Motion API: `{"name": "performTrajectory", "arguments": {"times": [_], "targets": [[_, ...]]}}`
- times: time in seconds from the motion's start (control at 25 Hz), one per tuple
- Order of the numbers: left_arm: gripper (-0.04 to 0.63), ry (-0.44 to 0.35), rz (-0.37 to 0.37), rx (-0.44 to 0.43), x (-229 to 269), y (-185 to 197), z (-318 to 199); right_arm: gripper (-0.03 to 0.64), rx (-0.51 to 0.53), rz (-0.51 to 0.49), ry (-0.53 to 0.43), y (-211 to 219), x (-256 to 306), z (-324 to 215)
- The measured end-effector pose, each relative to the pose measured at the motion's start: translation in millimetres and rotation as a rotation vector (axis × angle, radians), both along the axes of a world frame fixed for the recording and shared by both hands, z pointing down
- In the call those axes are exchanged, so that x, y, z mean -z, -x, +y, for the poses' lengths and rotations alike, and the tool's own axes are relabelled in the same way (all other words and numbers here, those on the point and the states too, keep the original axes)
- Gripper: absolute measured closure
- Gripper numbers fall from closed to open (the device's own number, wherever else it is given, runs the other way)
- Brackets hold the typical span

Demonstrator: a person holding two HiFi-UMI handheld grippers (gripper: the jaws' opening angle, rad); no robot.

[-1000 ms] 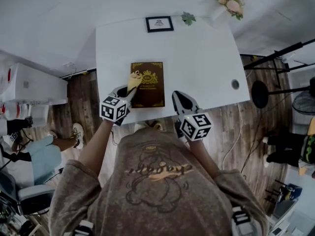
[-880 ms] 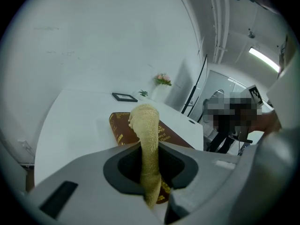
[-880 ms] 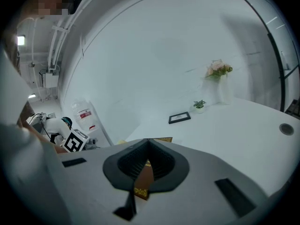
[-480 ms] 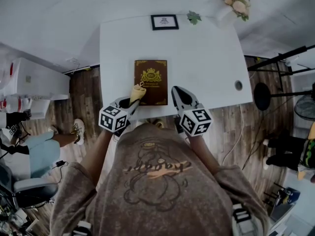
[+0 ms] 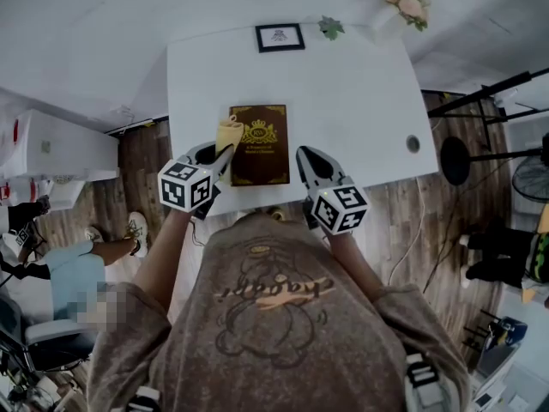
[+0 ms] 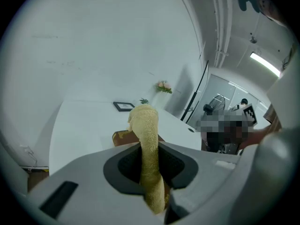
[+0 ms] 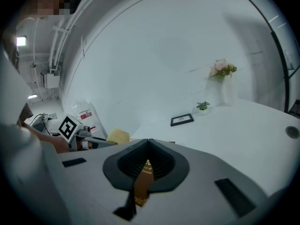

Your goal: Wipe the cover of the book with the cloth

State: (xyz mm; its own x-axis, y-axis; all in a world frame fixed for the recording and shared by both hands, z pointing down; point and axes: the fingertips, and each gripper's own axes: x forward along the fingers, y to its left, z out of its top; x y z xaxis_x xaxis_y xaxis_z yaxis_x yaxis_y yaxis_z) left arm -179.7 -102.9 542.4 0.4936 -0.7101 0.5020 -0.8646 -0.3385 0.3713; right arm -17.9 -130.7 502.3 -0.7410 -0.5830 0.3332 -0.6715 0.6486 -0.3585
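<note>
Nearest the person, the left hand-held gripper [image 5: 219, 157] is clamped on a yellow terry cloth [image 5: 228, 133]. The cloth rises out between the jaws as a folded strip, and its free end sits at the left edge of the book [image 5: 259, 147], about halfway along that edge. Whether it presses on the cover cannot be told.

The right hand-held gripper [image 5: 305, 156] is just beside the book's right edge, near its closest corner. Its jaws are pressed together with nothing between them (only a sliver of brown cover with gold print shows through the slit below them).

The book lies flat and closed on the white worktop [image 5: 352, 101], close to the near edge, with a gold crest and border on its dark brown cover.

Beyond the book, well apart from it, a small black picture frame [image 5: 279, 39] stands at the far edge. To the frame's right is a little green plant [image 5: 329, 30], and farther right a white vase of pink flowers [image 5: 406, 3].
</note>
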Motion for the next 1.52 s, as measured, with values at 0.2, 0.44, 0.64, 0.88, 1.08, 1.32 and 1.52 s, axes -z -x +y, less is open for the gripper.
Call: {"name": "performTrajectory", "arguments": {"times": [0.2,0.44,0.64,0.88,1.08,1.32,1.52], "targets": [[0.537,-0.046,-0.024,0.020,0.3,6.8,-48.4,0.615,-0.039,0.005,-0.002,-11.0,0.5,-3.2],[0.537,-0.059,-0.100,0.018,-9.4,7.6,-99.7,0.615,-0.096,0.012,0.000,-29.2,1.0,-6.9],[0.537,-0.034,-0.149,-0.011,-24.8,4.2,-121.7,0.615,-0.133,0.019,-0.003,-42.0,2.8,-10.0],[0.537,0.027,-0.170,-0.056,-45.9,-6.3,-123.7,0.615,-0.160,0.021,0.005,-54.0,1.6,-12.4],[0.537,0.053,-0.184,-0.084,-51.9,-14.7,-120.6,0.615,-0.153,0.021,0.010,-53.1,-0.9,-13.2],[0.537,0.092,-0.180,-0.138,-55.1,-22.9,-106.7,0.615,-0.127,0.014,0.010,-45.3,-1.1,-10.3],[0.537,0.120,-0.184,-0.183,-56.8,-33.0,-87.9,0.615,-0.116,0.015,0.013,-44.2,-1.6,-6.6]]}}
